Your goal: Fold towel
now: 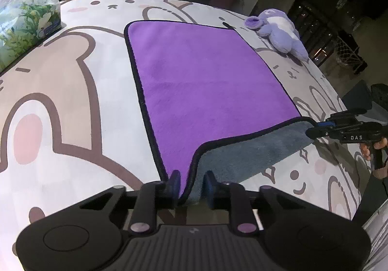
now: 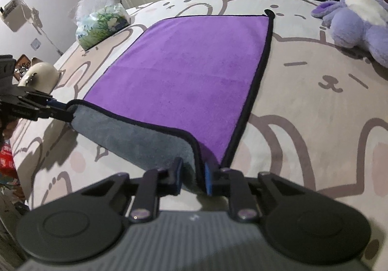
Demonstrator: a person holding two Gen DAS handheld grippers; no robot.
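A purple towel (image 1: 201,77) with a black hem and grey underside lies flat on the bear-print cloth; it also shows in the right wrist view (image 2: 184,69). Its near edge is lifted, so the grey underside (image 1: 242,157) shows. My left gripper (image 1: 191,184) is shut on the towel's near left corner. My right gripper (image 2: 192,174) is shut on the near right corner. Each gripper shows in the other's view, the right one (image 1: 312,129) at the right edge, the left one (image 2: 65,110) at the left edge.
A purple plush toy (image 1: 281,33) lies at the far right of the surface (image 2: 359,26). A wrapped green-and-white pack (image 1: 24,26) sits at the far left. A white mug (image 2: 41,77) stands off the left edge. A dark "HAVE A NICE DAY!" sign stands behind.
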